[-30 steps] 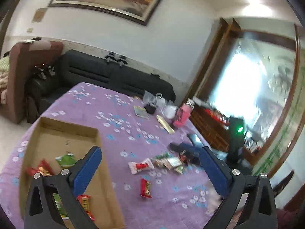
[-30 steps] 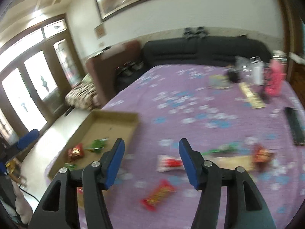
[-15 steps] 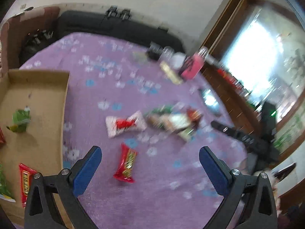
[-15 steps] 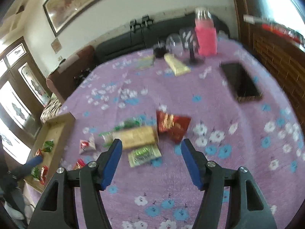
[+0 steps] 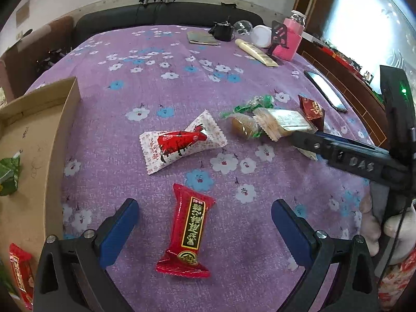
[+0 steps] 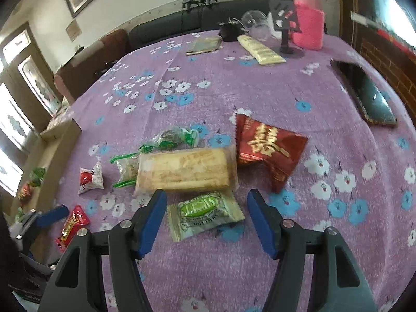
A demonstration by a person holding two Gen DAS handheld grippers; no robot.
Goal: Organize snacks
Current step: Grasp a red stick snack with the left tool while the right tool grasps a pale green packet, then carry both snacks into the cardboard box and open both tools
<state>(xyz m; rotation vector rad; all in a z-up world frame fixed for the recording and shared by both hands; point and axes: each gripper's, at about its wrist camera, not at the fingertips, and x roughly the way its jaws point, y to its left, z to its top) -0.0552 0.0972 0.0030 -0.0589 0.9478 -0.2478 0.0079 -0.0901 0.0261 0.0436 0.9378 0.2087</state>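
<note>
Left wrist view: both claws have dropped closer to the table (image 5: 161,83) than a second ago. The left claw (image 5: 204,217), jaws apart, straddles a red snack bar (image 5: 188,231) lying lengthwise away from the camera. The right claw (image 6: 206,219), jaws apart after widening slightly, brackets a green packet (image 6: 205,214) lying crosswise.

Both grippers: black angular plastic frames, silver screws at pivots. Left gripper (image 5: 204,217) and right gripper (image 6: 206,214) carry ribbed blue finger pads. Right frame embossed "DAS"; black cable trailing.

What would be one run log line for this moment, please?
left hand-held gripper: open, red snack bar between fingers | right hand-held gripper: open, green packet between fingers | cardboard box: holds some snacks
</note>
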